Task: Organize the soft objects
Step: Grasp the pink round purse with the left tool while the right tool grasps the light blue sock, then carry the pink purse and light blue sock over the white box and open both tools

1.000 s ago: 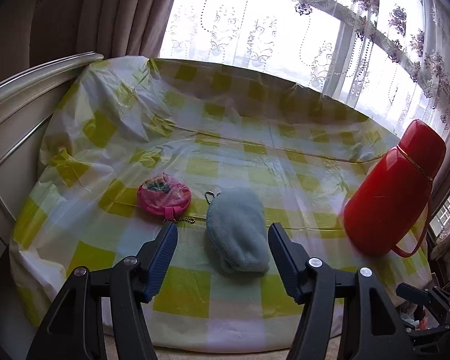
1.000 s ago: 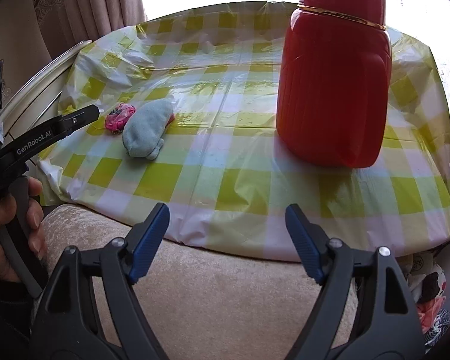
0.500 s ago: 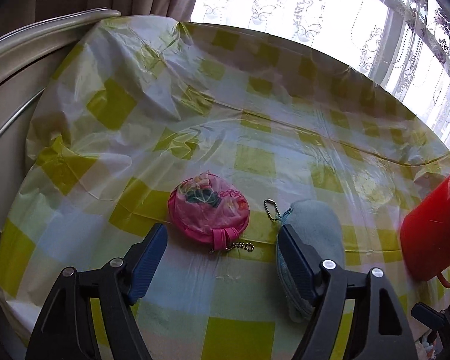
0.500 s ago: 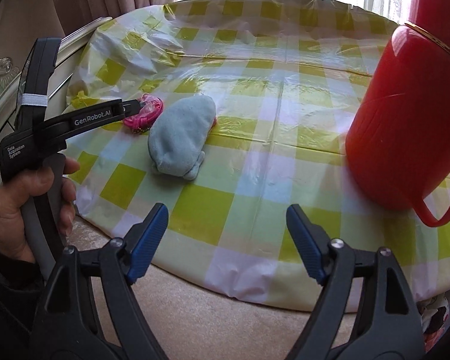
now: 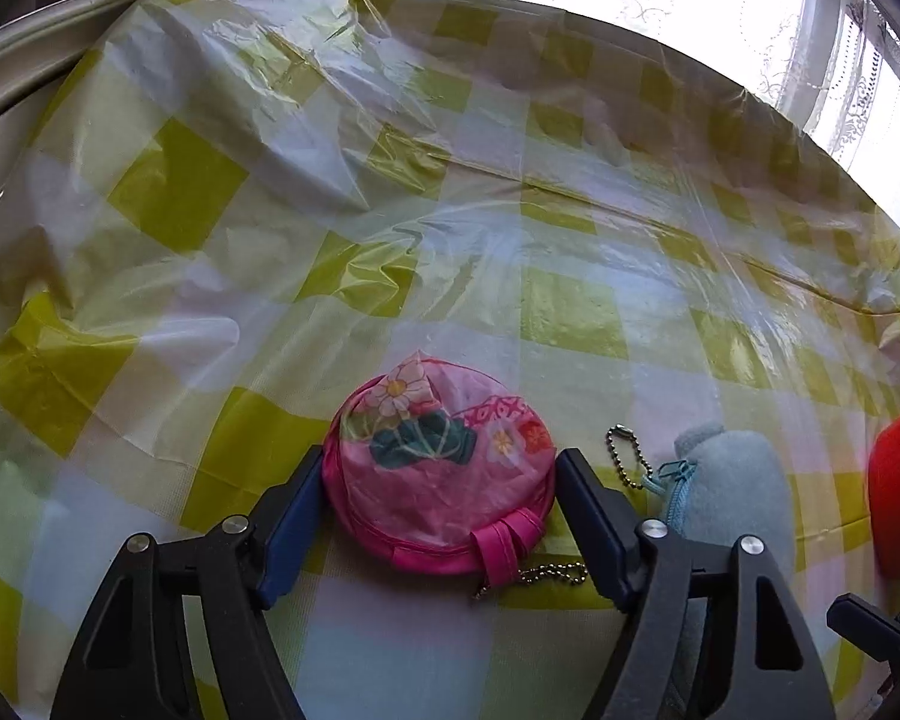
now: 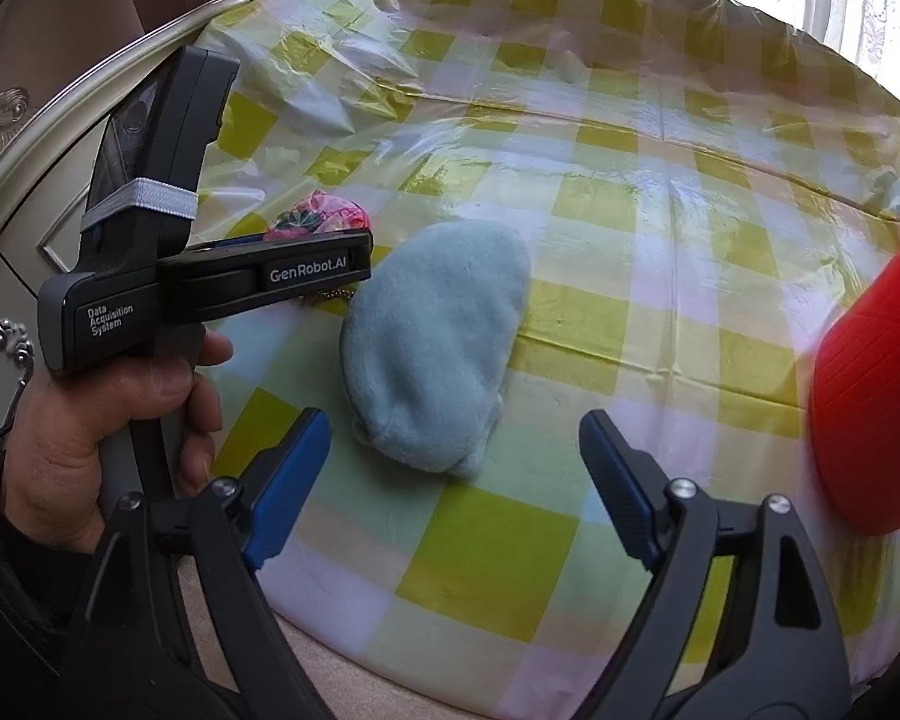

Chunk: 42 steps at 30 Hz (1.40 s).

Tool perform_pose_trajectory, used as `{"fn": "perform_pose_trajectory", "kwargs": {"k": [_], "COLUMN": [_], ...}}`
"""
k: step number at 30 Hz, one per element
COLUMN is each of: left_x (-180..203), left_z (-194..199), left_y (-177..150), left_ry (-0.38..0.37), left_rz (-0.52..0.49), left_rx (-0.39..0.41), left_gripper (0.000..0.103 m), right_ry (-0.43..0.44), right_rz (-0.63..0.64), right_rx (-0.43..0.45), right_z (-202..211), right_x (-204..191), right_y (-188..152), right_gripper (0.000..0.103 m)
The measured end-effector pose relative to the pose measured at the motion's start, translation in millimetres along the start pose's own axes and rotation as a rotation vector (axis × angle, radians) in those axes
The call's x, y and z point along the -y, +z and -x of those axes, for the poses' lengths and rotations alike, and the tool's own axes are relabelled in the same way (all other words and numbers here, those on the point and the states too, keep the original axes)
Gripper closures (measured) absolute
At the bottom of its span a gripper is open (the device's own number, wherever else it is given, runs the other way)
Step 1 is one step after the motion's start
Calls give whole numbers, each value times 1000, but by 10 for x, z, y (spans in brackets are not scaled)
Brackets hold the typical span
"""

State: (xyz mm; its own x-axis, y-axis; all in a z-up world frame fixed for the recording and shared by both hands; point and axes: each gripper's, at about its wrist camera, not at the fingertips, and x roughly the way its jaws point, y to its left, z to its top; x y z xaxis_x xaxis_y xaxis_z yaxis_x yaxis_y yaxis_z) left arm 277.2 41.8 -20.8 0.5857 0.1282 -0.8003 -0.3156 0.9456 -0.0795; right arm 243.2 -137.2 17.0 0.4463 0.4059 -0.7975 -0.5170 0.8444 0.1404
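A round pink flowered pouch (image 5: 438,480) lies on the yellow-checked tablecloth (image 5: 390,210), and it shows again in the right wrist view (image 6: 318,219). My left gripper (image 5: 441,462) straddles it. The jaws are closing, with a pad at each side of the pouch and no squeeze visible. A pale blue plush pouch (image 5: 726,492) lies just right of it. In the right wrist view this blue pouch (image 6: 438,348) lies straight ahead. Its near end shows between the fingertips of my right gripper (image 6: 455,420), whose jaws are opening and stay clear of the plush.
A tall red thermos (image 6: 870,408) stands at the right, close to my right gripper's right finger. A person's hand (image 6: 108,420) holds the left gripper (image 6: 342,240) at the table's left. A curved headboard rail (image 6: 60,138) borders the left; window curtains lie beyond.
My left gripper moved left and down from the blue pouch to straddle the pink pouch. My right gripper swung left from the thermos toward the blue pouch.
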Motion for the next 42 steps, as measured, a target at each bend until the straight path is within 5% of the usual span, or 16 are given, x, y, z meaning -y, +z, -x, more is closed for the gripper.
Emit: {"fn": "perform_pose_trajectory", "kwargs": {"k": [16, 19, 23, 25, 42], "left_x": [-228, -188, -139, -113, 309], "left_z": [213, 273, 370, 429, 1002], "left_y": [-155, -172, -191, -206, -483], "left_ry": [0, 0, -3, -7, -75], "left_rz": [144, 137, 132, 130, 98], "left_rx": [70, 86, 109, 121, 174], "left_gripper": [29, 29, 29, 29, 29], "right_ry": [-2, -15, -26, -16, -67], "right_rz": [-27, -15, -18, -30, -104], "right_rx": [-25, 0, 16, 18, 91], "right_z": [-529, -554, -516, -491, 134], "right_x": [-56, -60, -33, -7, 302], "right_y": [297, 312, 304, 290, -52], "right_gripper": [15, 22, 45, 48, 50]}}
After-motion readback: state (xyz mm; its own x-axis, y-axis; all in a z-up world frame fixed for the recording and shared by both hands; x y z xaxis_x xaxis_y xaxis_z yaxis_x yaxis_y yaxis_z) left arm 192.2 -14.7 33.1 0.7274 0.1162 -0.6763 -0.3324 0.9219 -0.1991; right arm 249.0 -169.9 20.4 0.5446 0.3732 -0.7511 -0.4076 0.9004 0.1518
